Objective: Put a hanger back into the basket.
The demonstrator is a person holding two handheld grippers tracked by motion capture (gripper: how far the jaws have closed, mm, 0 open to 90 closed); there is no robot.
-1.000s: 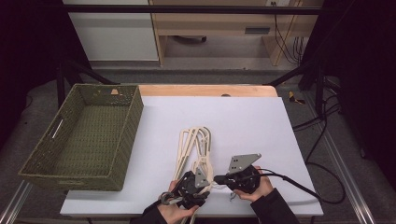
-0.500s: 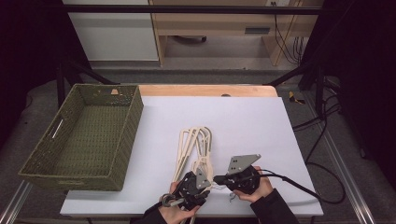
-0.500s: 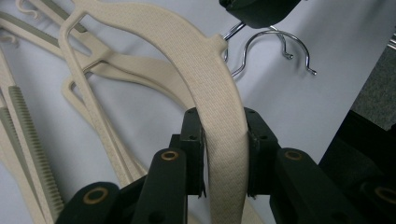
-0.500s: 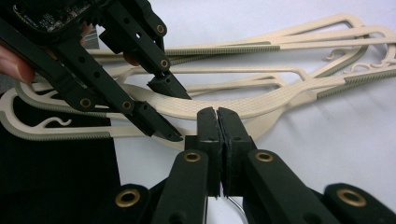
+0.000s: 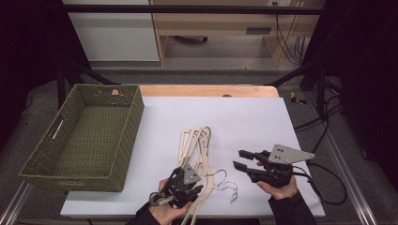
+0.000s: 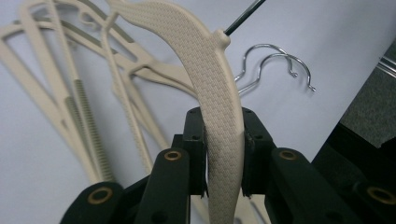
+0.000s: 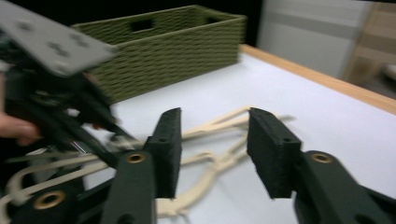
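Note:
Several beige plastic hangers [image 5: 195, 140] with metal hooks [image 5: 225, 183] lie in a pile near the front of the white table [image 5: 244, 122]. My left gripper [image 5: 193, 183] is at the pile's near end and has just been closing. Its jaws are clamped on the textured arm of one hanger [image 6: 201, 60], seen close up in the left gripper view with the gripper [image 6: 223, 121] pinching it. My right gripper [image 5: 241, 159] hovers to the right of the pile. Its jaws have just been opening and stand apart with nothing between them [image 7: 215, 144].
A green woven basket [image 5: 136, 112] stands on the left of the table; its wall [image 7: 173, 42] rises behind the hangers in the right gripper view. A wooden strip [image 5: 206, 90] runs along the far edge. A cable [image 5: 324, 187] trails from the right gripper.
My right gripper has let go, opened, and pulled to the right and up, away from the hangers. My left gripper has risen a little with its hanger.

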